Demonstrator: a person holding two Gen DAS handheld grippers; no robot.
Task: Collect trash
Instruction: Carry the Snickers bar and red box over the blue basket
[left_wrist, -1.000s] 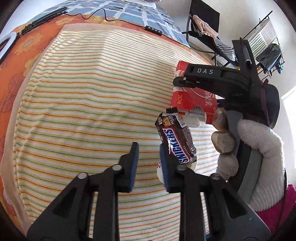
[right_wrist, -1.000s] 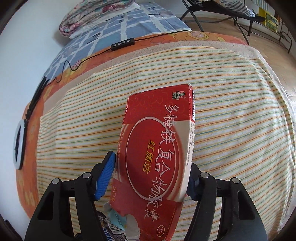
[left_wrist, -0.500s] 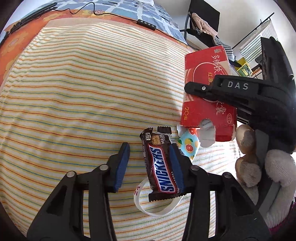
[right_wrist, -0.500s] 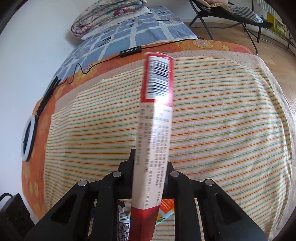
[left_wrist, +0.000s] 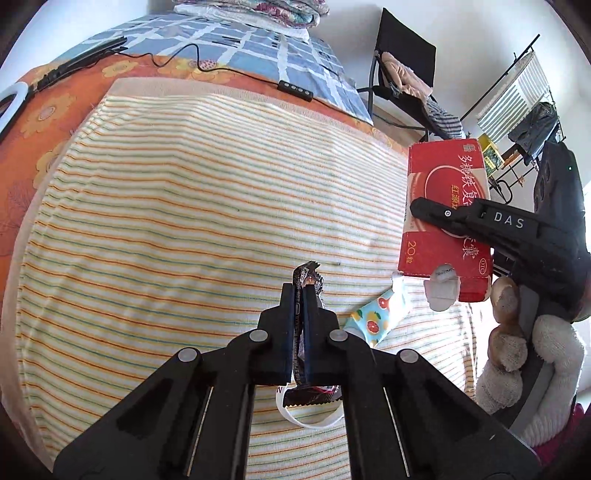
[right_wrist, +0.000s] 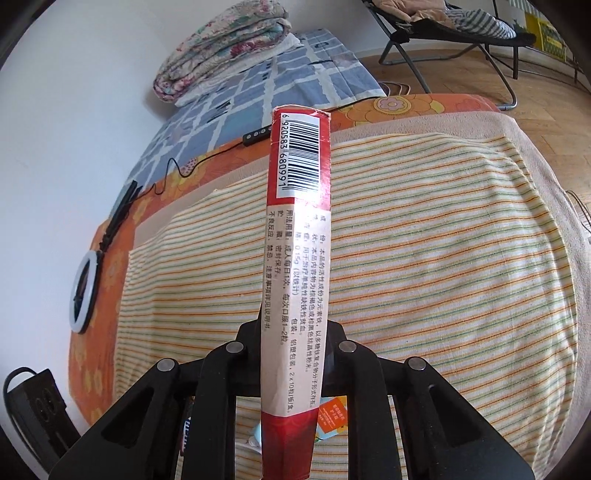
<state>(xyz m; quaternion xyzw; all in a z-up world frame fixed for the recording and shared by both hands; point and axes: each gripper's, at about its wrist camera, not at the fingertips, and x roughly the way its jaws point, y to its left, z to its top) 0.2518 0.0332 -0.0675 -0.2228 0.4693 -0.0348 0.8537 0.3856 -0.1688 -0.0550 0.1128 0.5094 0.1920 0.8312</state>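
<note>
Dark candy wrapper (left_wrist: 308, 284) is sitting edge-on, pinched between the fully closed left tongs (left_wrist: 298, 295), above the striped cloth (left_wrist: 207, 206) on the bed. Red carton (right_wrist: 295, 258) is standing edge-on, clamped in the right tongs (right_wrist: 291, 328), also raised. A fruit-print wrapper (left_wrist: 376, 314) and a white strip (left_wrist: 314, 421) are lying on the cloth below. A gloved hand (left_wrist: 517, 354) is holding the right tool.

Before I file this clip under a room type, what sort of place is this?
Most likely a bedroom: a bed under a striped sheet, a folded quilt at its head, and a folding chair draped with clothes.
</note>
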